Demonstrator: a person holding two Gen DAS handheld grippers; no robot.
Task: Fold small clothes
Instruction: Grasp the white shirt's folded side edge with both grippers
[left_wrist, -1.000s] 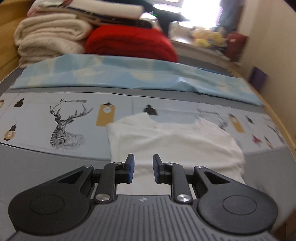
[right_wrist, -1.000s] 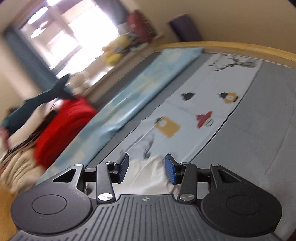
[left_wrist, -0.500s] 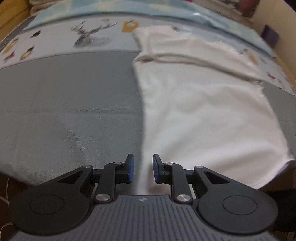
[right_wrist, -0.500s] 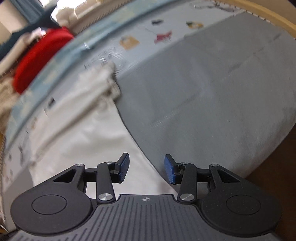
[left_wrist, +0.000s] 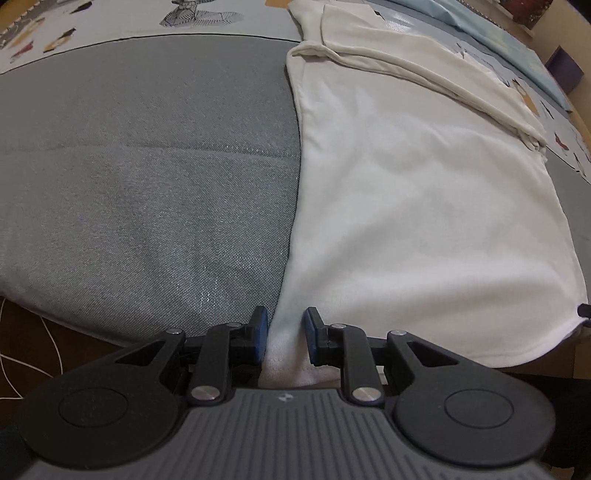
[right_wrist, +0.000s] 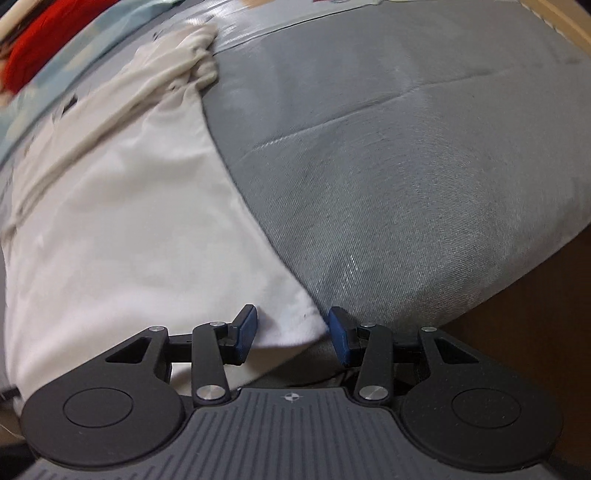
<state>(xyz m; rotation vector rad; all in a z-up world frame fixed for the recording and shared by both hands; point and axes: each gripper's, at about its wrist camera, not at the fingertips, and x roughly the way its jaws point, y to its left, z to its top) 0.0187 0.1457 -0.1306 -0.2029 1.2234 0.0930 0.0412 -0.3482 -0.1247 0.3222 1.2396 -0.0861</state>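
Both grippers (left_wrist: 283, 336) (right_wrist: 291, 334) gape astride white garment (left_wrist: 406, 206) corners, seemingly untouched.

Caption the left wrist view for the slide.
Left gripper, fingers open around the near corner of a white shirt lying on a grey bedspread.

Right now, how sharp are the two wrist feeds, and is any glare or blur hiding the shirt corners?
Left wrist: sharp, dim even light, fisheye bowing the grey bed cover; white shirt corner clear between the open left gripper fingers. Right wrist: top-left smeared by blur, red blanket soft; shirt corner at the open right gripper readable; faint sheen on the cover.
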